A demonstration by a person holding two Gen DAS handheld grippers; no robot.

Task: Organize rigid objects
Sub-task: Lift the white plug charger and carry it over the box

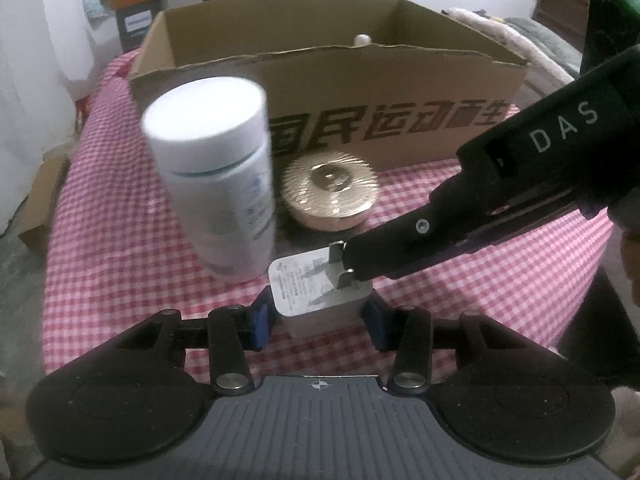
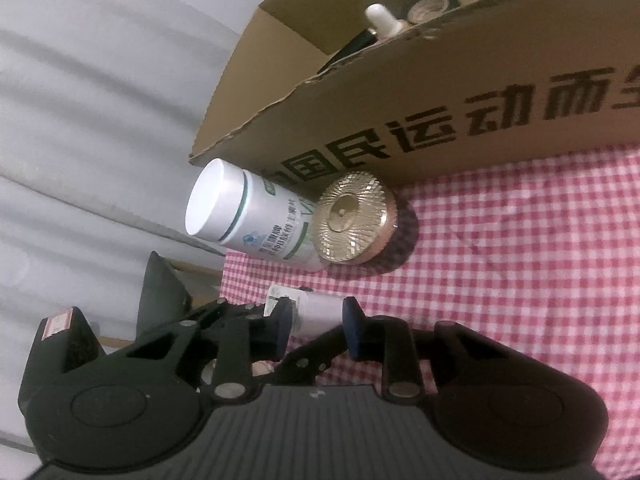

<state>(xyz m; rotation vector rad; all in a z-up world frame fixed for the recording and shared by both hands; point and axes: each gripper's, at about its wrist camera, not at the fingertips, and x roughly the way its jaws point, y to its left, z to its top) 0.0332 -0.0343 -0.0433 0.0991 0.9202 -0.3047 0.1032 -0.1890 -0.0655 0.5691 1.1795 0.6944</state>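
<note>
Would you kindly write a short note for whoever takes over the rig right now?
Left gripper: pads on either side of the white charger, apparently closed on it.
Right gripper: also closed around the charger, from the right.
The charger sits on the checked cloth, not lifted.
White bottle and gold-lidded jar stand in front of the cardboard box.
Done: a few items are already in the box.
Left: charger, bottle and jar.

Home room: gingham tablecloth [image 1: 120, 216], folded blankets [image 1: 532, 40], cardboard box [image 1: 400, 92].
</note>
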